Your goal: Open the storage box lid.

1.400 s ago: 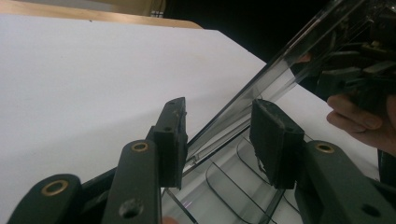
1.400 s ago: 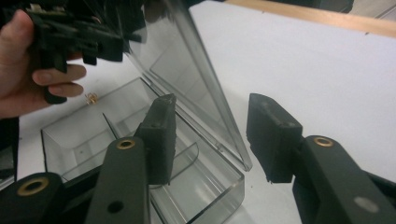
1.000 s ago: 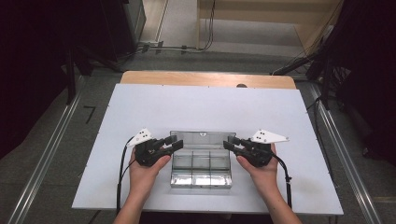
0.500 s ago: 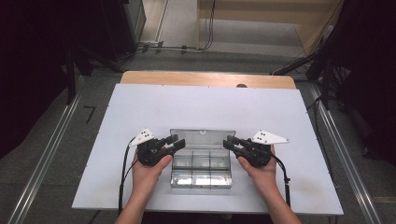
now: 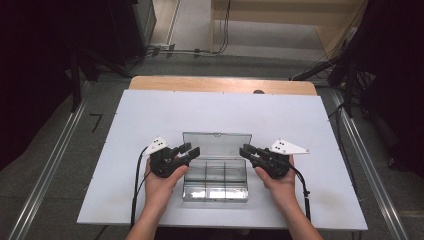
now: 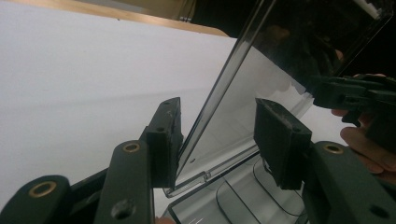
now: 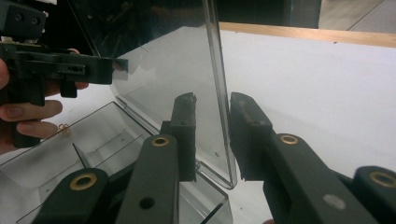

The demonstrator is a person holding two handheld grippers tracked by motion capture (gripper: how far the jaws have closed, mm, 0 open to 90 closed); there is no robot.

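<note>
Lid [image 5: 217,145] raised upright since; box [image 5: 215,180] crosswise.

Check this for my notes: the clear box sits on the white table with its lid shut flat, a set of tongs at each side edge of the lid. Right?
Not quite: the lid is not shut flat. It stands raised behind the open box on the white table, as the left gripper view shows. The rest holds: the left tongs and right tongs each straddle a side edge of the lid.
</note>
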